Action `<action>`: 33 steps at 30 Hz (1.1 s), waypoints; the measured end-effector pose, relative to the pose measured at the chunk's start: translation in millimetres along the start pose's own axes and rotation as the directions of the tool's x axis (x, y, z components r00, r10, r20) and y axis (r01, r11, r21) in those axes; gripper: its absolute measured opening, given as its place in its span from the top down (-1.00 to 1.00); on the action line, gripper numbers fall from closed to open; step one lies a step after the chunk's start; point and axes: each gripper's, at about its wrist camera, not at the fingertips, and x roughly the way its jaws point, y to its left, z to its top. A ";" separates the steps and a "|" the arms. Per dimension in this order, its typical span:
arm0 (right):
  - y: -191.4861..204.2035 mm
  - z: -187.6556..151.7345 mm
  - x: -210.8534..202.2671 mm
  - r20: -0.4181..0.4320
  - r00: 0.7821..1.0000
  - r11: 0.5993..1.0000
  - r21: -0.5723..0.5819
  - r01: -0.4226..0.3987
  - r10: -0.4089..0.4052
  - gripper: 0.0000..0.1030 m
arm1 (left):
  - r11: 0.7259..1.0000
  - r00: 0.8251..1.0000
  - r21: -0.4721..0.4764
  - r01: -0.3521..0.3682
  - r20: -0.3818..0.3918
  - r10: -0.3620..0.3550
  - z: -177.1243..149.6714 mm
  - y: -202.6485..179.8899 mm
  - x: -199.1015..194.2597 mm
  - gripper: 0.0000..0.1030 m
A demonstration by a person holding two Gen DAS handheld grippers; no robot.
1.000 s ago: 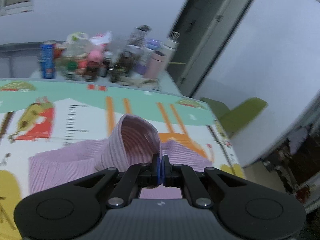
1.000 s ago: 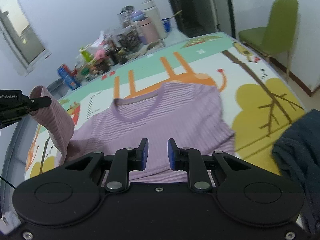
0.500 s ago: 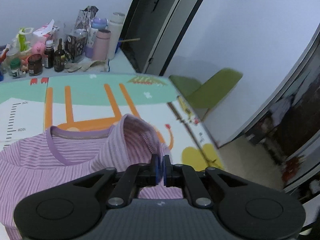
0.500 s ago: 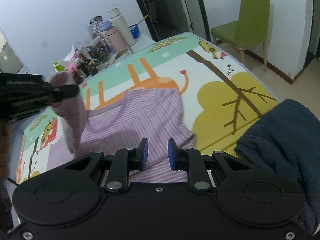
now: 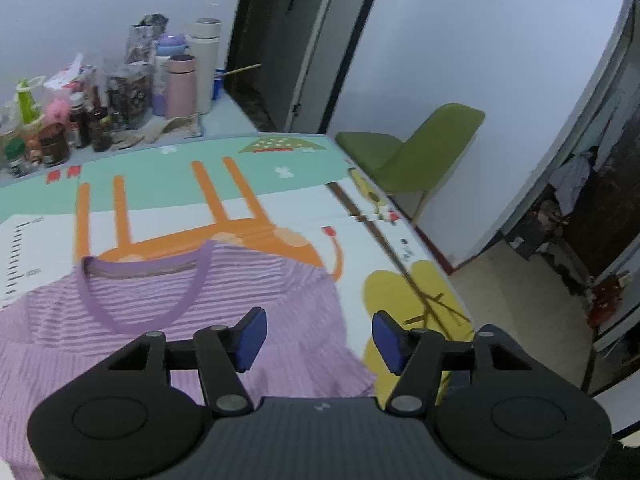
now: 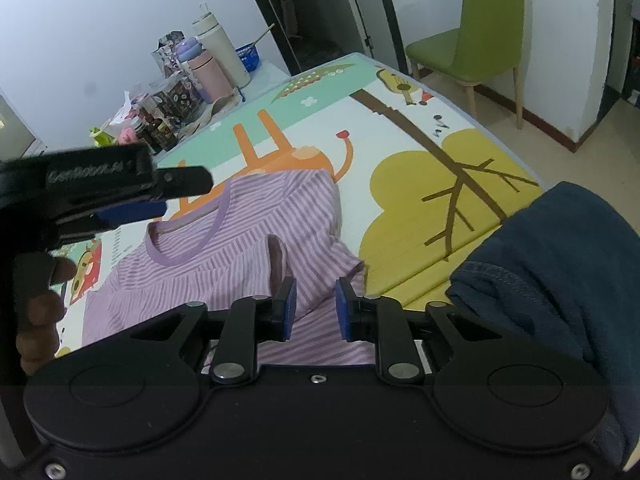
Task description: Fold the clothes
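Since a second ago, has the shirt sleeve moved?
Yes. The left gripper carried the sleeve across and released it; it now lies folded on the shirt, toward the giraffe print's side.

One striped shirt (image 6: pixel 248 264), one navy garment (image 6: pixel 560 264), one green chair (image 6: pixel 476 32).

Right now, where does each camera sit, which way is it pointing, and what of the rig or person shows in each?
Left wrist: on the left gripper, looking over the purple striped shirt toward the door; only its open fingers show.
Right wrist: on the right gripper, open, facing the shirt and the dark blue garment; the left gripper and a hand show at left.
Shared: shirt, play mat, green chair, bottles.
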 end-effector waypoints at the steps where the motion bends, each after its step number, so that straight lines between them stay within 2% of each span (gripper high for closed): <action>1: 0.9 0.2 2.6 0.000 1.000 1.000 -0.002 -0.005 0.005 0.45 | 1.000 1.000 -0.009 -0.013 -0.003 0.013 -3.3 6.7 -3.0 -0.21; 7: 17.7 1.6 27.7 -0.009 1.000 0.996 -0.078 -0.029 0.029 0.44 | 0.992 0.993 -0.054 -0.115 -0.008 0.114 -25.3 49.5 -24.8 -0.31; 14: 41.2 -7.5 64.9 -0.032 0.996 0.978 -0.187 -0.091 0.087 0.39 | 0.958 0.963 -0.102 -0.270 -0.014 0.270 -66.2 115.5 -54.8 -0.48; 19: 49.3 -13.9 90.4 -0.044 0.997 0.970 -0.233 -0.074 0.065 0.38 | 0.935 0.948 -0.159 -0.317 -0.030 0.317 -101.7 160.1 -63.8 -0.49; 25: 52.7 -14.4 112.6 -0.078 0.994 0.974 -0.208 -0.091 0.076 0.38 | 0.904 0.934 -0.236 -0.357 -0.090 0.345 -137.1 198.7 -61.7 -0.49; 28: 54.5 -14.7 123.7 -0.095 0.992 0.976 -0.195 -0.098 0.081 0.38 | 0.898 0.936 -0.264 -0.351 -0.107 0.335 -147.2 209.5 -61.4 -0.49; 32: 59.7 -15.9 131.2 -0.107 0.990 0.977 -0.179 -0.114 0.096 0.88 | 0.889 0.929 -0.270 -0.371 -0.126 0.349 -152.2 215.4 -59.2 -0.49; 33: 61.5 -15.8 130.3 -0.101 0.990 0.977 -0.179 -0.115 0.098 0.91 | 0.888 0.927 -0.267 -0.375 -0.131 0.353 -152.6 216.0 -58.2 -0.49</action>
